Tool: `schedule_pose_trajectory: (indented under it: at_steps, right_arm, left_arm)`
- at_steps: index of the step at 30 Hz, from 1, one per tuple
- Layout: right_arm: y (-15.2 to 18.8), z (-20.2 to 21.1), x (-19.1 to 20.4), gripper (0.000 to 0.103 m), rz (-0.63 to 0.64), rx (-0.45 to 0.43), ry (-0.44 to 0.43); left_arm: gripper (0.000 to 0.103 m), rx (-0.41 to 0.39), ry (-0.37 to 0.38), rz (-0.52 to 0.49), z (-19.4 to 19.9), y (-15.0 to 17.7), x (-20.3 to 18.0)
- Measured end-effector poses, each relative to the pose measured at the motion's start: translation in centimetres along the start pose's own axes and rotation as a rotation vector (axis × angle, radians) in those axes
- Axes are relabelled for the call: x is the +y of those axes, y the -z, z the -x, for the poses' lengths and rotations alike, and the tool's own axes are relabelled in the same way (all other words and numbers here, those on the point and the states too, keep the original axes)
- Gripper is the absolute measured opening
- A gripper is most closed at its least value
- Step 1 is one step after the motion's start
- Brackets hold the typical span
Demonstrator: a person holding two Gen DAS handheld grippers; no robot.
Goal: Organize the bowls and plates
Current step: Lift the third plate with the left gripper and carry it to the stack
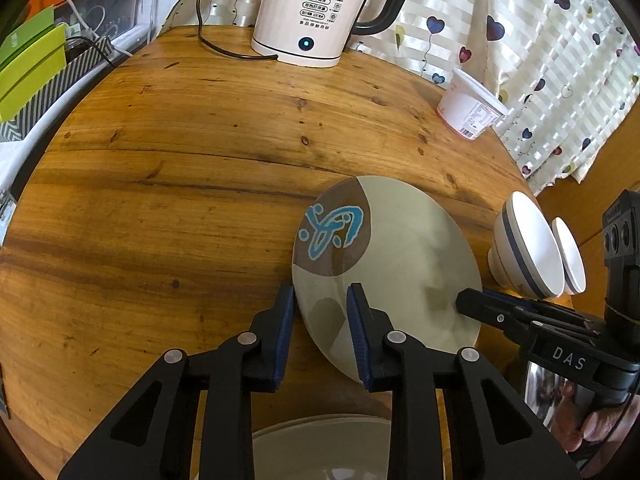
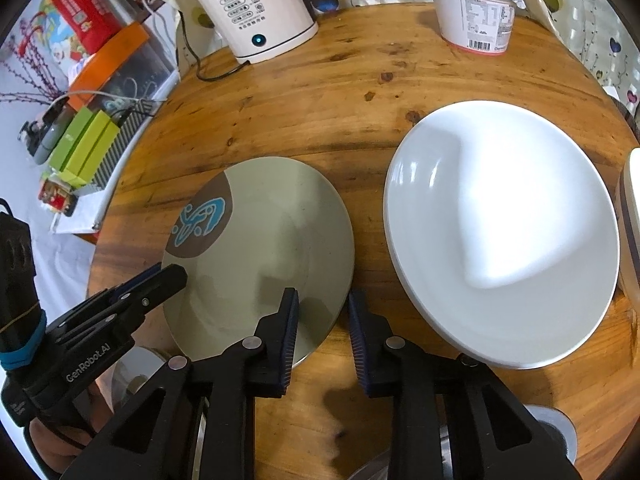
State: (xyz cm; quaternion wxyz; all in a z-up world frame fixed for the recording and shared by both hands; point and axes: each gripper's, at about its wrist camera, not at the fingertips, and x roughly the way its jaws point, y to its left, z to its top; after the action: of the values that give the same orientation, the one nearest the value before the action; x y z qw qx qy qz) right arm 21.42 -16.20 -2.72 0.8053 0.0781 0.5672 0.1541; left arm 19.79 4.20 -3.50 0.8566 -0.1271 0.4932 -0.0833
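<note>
A grey-green plate (image 1: 400, 256) with a brown patch and blue mark lies on the round wooden table (image 1: 180, 184); it also shows in the right wrist view (image 2: 264, 240). My left gripper (image 1: 320, 312) is open, its jaws straddling the plate's left rim. My right gripper (image 2: 323, 320) is open, its jaws straddling the plate's right rim. A large white plate (image 2: 500, 232) lies to the right. Two white bowls with blue bands (image 1: 524, 244) stand at the table's right edge.
A white electric kettle (image 1: 320, 12) with its cord stands at the back. A white plastic tub (image 2: 476, 12) is at the back right. Another pale plate (image 1: 320, 444) shows below the left gripper. Green boxes (image 2: 84, 144) sit off the table's left.
</note>
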Motion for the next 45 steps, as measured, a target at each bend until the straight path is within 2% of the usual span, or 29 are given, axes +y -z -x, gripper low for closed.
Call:
schedule_pose_trajectory:
  at_steps: [19, 45]
  right_arm:
    - [0.8, 3.5, 1.9, 0.023, 0.046, -0.070, -0.028]
    - [7.9, 4.9, 6.1, 0.023, 0.132, -0.022, -0.077]
  left_arm:
    - [0.028, -0.083, -0.011, 0.003, 4.6, 0.9, -0.2]
    - [0.028, -0.112, -0.075, 0.076, 10.4, 9.3, 1.7]
